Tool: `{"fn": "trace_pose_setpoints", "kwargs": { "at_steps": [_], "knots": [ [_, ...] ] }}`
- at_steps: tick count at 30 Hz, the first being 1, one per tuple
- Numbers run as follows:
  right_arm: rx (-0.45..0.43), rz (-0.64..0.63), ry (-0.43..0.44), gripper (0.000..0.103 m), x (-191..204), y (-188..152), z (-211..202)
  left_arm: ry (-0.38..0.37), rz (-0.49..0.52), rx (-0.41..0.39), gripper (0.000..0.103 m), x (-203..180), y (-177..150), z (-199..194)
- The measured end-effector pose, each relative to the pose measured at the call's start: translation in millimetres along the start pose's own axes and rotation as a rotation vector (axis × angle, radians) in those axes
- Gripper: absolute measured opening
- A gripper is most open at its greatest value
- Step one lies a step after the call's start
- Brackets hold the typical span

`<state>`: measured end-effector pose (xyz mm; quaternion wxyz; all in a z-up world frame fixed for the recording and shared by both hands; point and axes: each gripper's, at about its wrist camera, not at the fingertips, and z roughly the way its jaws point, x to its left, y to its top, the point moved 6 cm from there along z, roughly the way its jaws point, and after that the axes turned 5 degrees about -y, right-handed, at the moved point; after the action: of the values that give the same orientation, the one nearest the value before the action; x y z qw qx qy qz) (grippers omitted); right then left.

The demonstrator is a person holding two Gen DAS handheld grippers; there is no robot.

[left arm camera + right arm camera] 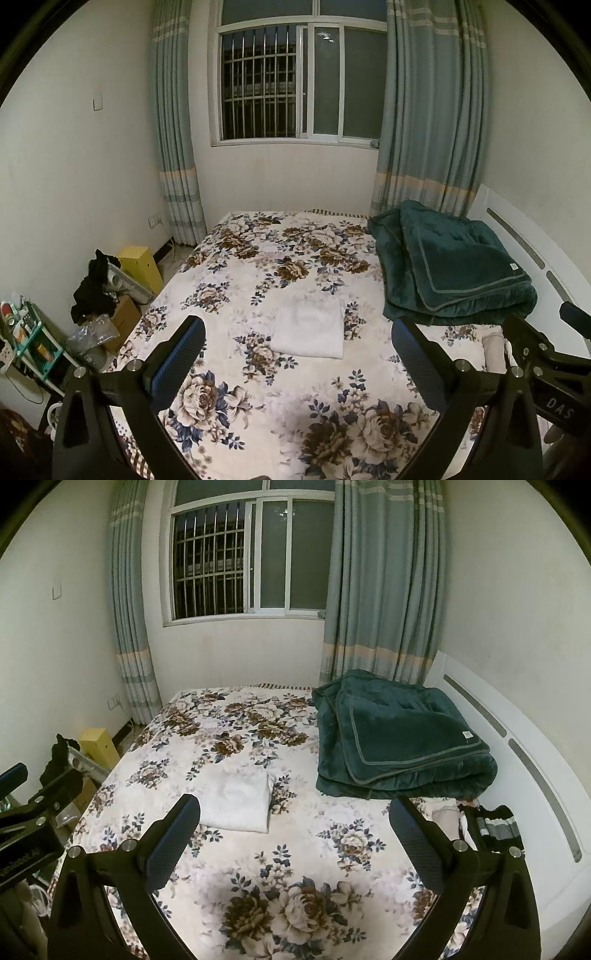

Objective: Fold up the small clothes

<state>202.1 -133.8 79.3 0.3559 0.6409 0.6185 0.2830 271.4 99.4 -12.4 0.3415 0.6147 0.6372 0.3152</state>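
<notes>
A white folded garment [309, 329] lies flat on the floral bedspread [266, 398], mid-bed; it also shows in the right wrist view [238, 800]. My left gripper [298, 334] is open and empty, held above the bed short of the garment. My right gripper [294, 812] is open and empty, to the right of the garment. The right gripper's body shows at the right edge of the left wrist view [535, 354]; the left gripper's body shows at the left edge of the right wrist view [33, 812]. More clothes, pale and striped [487, 821], lie by the headboard.
A folded dark green blanket [450, 266] sits on the bed's far right, also in the right wrist view [399, 738]. A white headboard [524, 768] runs along the right. Boxes, a yellow box [142, 266] and dark clothes [92, 291] stand on the floor left of the bed.
</notes>
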Motion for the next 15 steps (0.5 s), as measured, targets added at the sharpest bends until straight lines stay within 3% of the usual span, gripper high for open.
{"fn": "trace_pose_setpoints", "kwargs": {
  "at_steps": [15],
  "knots": [
    [-0.001, 0.0, 0.001, 0.103, -1.9, 0.4, -0.3, 0.002, 0.002, -0.004, 0.103, -2.4, 4.0, -0.5]
  ]
}}
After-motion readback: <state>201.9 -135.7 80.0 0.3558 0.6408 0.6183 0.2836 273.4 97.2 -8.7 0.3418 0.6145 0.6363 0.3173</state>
